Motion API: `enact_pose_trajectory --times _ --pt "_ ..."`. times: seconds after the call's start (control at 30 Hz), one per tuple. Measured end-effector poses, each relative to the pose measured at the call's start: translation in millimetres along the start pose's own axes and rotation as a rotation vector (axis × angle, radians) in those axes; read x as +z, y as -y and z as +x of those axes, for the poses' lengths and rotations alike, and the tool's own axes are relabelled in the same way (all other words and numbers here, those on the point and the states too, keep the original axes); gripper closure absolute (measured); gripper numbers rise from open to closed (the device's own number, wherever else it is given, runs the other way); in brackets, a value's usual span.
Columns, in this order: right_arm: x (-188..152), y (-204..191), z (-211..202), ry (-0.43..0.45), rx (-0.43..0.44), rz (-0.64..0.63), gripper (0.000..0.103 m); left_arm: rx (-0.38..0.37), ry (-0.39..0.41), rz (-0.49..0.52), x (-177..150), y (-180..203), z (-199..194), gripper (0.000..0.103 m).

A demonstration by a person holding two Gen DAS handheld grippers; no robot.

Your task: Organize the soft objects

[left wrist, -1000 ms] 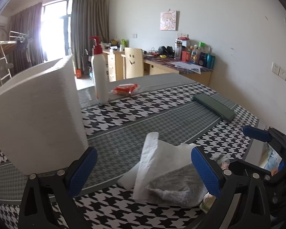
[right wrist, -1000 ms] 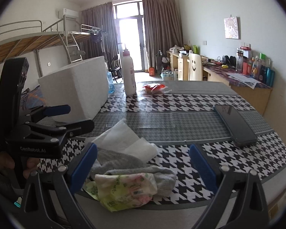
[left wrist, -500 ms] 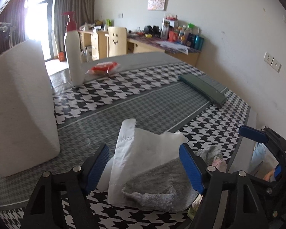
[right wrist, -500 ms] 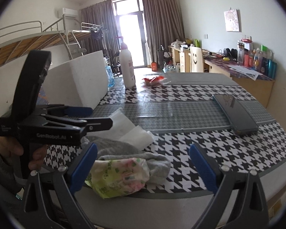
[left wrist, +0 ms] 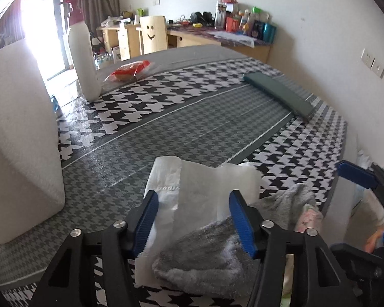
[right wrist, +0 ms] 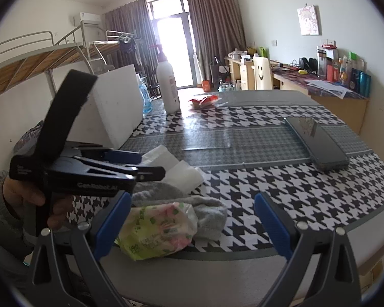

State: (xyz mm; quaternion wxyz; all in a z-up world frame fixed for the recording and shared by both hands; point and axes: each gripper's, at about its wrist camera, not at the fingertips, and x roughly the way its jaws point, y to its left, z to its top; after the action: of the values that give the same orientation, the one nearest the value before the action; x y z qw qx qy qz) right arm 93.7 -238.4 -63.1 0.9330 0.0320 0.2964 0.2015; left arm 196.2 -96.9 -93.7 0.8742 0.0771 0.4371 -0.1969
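Note:
A white tissue [left wrist: 204,186] lies crumpled on the houndstooth table [left wrist: 166,107], partly covering a grey sock-like cloth [left wrist: 199,253]. My left gripper [left wrist: 193,220] is lowered over them. Its jaws are closing with the tissue and the cloth between the blue pads, and the pads sit at the tissue's edges without visibly squeezing it. In the right wrist view the left gripper [right wrist: 151,168] hangs just above the tissue [right wrist: 176,171]. My right gripper [right wrist: 194,221] stands open near the table's front edge, with a green-and-pink tissue packet [right wrist: 158,230] and the grey cloth [right wrist: 210,212] between its fingers, untouched.
A big white foam block [left wrist: 18,140] stands at the left. Behind it are a white pump bottle [left wrist: 83,58] and a red snack bag [left wrist: 130,70]. A dark flat case [left wrist: 279,94] lies at the right. A person's hand [right wrist: 25,194] holds the left gripper.
My left gripper has moved forward and down over the tissue and cloth, and its jaws have narrowed steadily. The right gripper has stayed nearly still and open.

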Motion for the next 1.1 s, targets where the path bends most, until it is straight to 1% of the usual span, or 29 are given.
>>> enact_pose_trajectory --times 0.1,0.17,0.3,0.37,0.43,0.57,0.63,0.7,0.8,1.0,1.1 --pt "-1 0 0 -0.004 0.005 0.006 0.004 0.026 -0.024 0.002 4 -3 6 0.059" --pt "-2 0 -1 -0.003 0.005 0.008 0.004 0.042 -0.035 0.013 6 -4 8 0.061" --pt "-3 -1 -2 -0.005 0.007 0.009 0.004 0.073 -0.054 0.048 5 -4 8 0.061" --pt "-4 -2 -1 -0.013 0.008 0.007 0.004 0.094 -0.048 0.078 3 -2 10 0.061" --pt "-5 -3 0 -0.023 0.018 0.002 0.004 0.107 -0.044 0.080 2 -1 10 0.062" --pt "-6 -6 2 -0.040 0.036 -0.001 0.004 0.148 -0.027 0.095 2 -2 11 0.079" --pt "-7 -8 2 -0.046 0.049 0.004 0.004 0.134 -0.018 0.084 2 -6 10 0.083" --pt "-8 -10 3 -0.050 0.053 0.000 0.004 0.116 -0.003 0.075 3 -9 7 0.093" --pt "-8 -13 4 -0.058 0.062 -0.001 0.004 0.109 0.014 0.061 5 -11 3 0.094" --pt "-11 -23 10 -0.086 0.087 -0.006 0.004 0.082 0.073 0.015 7 -17 -18 0.094" --pt "-12 -26 13 -0.097 0.092 -0.006 0.007 0.071 0.096 -0.002 6 -20 -27 0.094"
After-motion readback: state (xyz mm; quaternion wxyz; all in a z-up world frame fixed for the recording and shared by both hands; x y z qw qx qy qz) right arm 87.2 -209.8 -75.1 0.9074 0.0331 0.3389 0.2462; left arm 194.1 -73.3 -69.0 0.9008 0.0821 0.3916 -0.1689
